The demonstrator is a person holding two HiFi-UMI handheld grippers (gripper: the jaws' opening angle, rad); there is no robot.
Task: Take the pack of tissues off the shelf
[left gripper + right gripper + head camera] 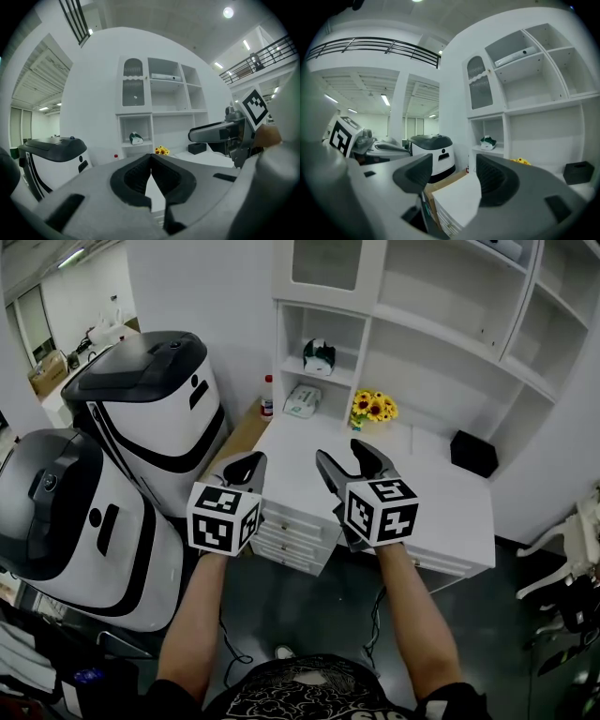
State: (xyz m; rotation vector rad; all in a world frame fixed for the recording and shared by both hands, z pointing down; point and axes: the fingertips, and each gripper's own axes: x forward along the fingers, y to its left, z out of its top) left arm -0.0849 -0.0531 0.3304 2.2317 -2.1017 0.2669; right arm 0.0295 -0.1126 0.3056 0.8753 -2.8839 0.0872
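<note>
A green-and-white pack of tissues (319, 355) lies on the small shelf inside the left cubby of the white shelf unit (441, 324). It also shows in the left gripper view (136, 138) and as a small shape in the right gripper view (488, 142). Both grippers hang side by side in front of the white desk (450, 512), well short of the pack. My left gripper (246, 465) is shut, its tips meeting (151, 157) with nothing between them. My right gripper (342, 454) stands open and empty (452, 164).
Below the pack, on the desk top, lie a white packet (302, 401), a red-capped bottle (267, 397), a bunch of sunflowers (373, 408) and a black box (472, 453). Drawers (291, 531) sit under the desk. Two large white-and-black machines (155, 409) (75, 521) stand at the left.
</note>
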